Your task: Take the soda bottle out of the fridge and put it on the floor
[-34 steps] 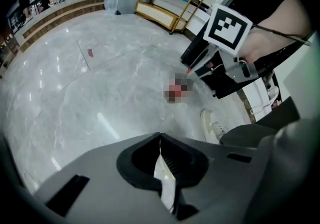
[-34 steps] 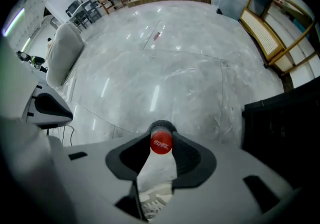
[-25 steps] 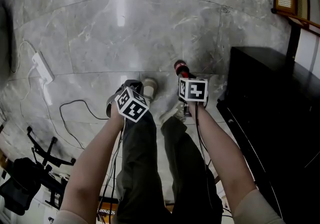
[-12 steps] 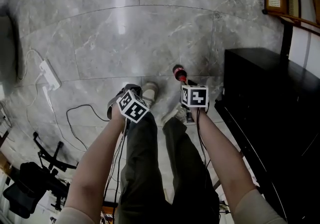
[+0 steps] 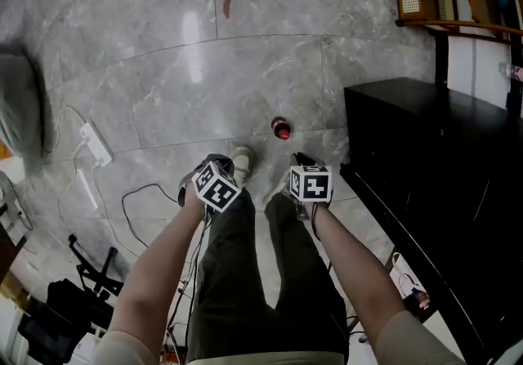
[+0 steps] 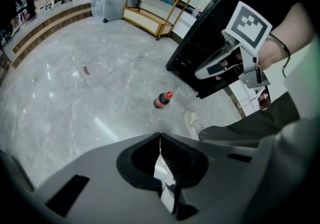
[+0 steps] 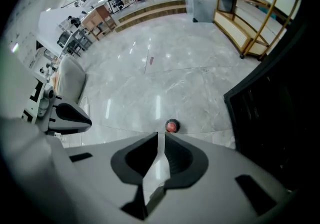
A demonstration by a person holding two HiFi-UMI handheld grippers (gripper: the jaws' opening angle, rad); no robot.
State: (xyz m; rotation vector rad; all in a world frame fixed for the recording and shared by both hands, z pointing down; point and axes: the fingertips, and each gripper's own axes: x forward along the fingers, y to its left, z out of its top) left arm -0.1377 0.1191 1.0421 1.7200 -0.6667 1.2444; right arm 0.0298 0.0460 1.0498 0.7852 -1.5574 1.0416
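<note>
Change: the soda bottle (image 5: 280,128), which a second ago peeked out right at the tips of my right gripper (image 7: 161,138), now stands free, ahead of both grippers and touching neither.
Right jaws: they have just been closing and are now nearly together, with nothing between them.
Left jaws: my left gripper (image 6: 160,140) is clenched to a thin slit, empty.
Writing: the bottle has a red label band, its print too small to read.
Bottle: upright, with dark drink and a red cap.
Place: on the grey marble floor (image 5: 163,94), near the black cabinet (image 5: 425,159), beyond my shoe (image 5: 242,161).
</note>
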